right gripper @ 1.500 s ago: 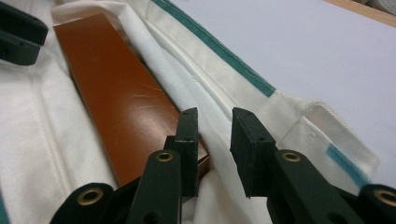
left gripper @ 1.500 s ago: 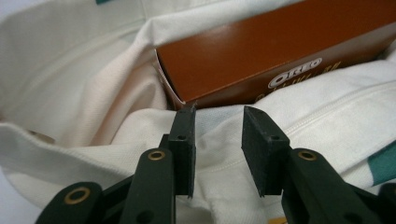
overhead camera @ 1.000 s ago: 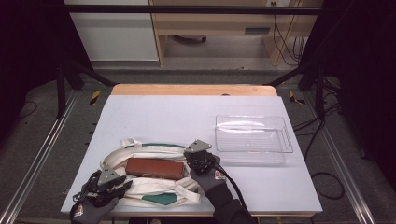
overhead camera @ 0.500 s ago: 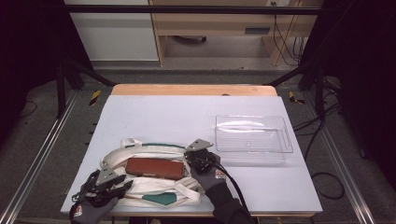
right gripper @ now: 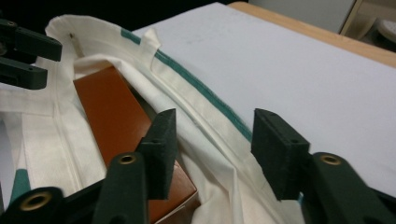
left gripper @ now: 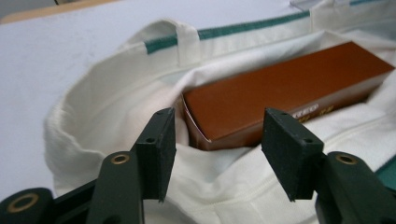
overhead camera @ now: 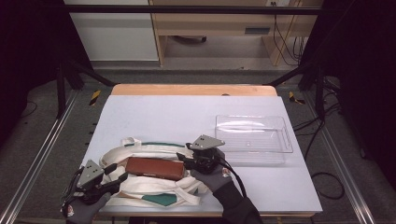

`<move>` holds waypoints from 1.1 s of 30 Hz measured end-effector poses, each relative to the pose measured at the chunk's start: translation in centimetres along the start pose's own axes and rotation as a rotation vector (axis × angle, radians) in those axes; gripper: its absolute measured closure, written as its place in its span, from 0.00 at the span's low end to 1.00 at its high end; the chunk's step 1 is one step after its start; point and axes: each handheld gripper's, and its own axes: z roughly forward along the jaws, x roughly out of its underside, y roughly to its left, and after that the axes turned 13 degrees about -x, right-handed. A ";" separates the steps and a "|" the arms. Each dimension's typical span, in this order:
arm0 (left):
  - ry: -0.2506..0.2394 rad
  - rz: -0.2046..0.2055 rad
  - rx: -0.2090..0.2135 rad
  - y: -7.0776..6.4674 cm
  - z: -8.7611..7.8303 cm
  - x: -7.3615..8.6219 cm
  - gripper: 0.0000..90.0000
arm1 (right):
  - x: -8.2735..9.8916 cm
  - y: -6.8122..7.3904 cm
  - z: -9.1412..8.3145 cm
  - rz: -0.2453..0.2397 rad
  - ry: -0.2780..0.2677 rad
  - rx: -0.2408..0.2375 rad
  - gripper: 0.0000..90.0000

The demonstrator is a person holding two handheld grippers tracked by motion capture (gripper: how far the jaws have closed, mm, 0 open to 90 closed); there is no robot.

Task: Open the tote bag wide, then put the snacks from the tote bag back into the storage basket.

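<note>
A cream cloth bag [overhead camera: 140, 184] with a green stripe lies at the table's front left. A long brown box [overhead camera: 155, 168] rests in its open mouth; in the left gripper view the box [left gripper: 275, 95] lies just past the jaws, on the cream cloth [left gripper: 116, 98]. My left gripper [overhead camera: 122, 177] stands open at the box's left end, nothing between its fingers. My right gripper [overhead camera: 181, 157] stands open at the box's right end, over the bag's striped rim [right gripper: 210, 126]. The box [right gripper: 121, 116] shows beside its left jaw there.
A clear plastic tray [overhead camera: 254, 137] sits on the white table [overhead camera: 187, 112] to the right of the bag, close behind the right hand. The table's wooden far edge [overhead camera: 194, 89] runs along the back. Black frame rails flank both sides.
The right gripper has shifted slightly toward the box's right end. The left gripper and the bag look unchanged.
</note>
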 end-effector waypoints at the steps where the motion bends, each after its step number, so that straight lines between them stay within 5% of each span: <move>1: -0.011 -0.003 -0.010 0.1 -0.1 -0.1 0.47 | -0.1 0.1 -0.1 0.001 -0.004 -0.003 0.52; 17: -0.044 -0.019 -0.053 0.9 -0.4 0.0 0.38 | -0.9 2.3 2.0 -0.028 0.082 -0.146 0.37; 33: -0.052 -0.024 -0.066 1.2 -0.5 0.0 0.35 | 1.0 1.9 5.0 -0.042 0.280 -0.134 0.30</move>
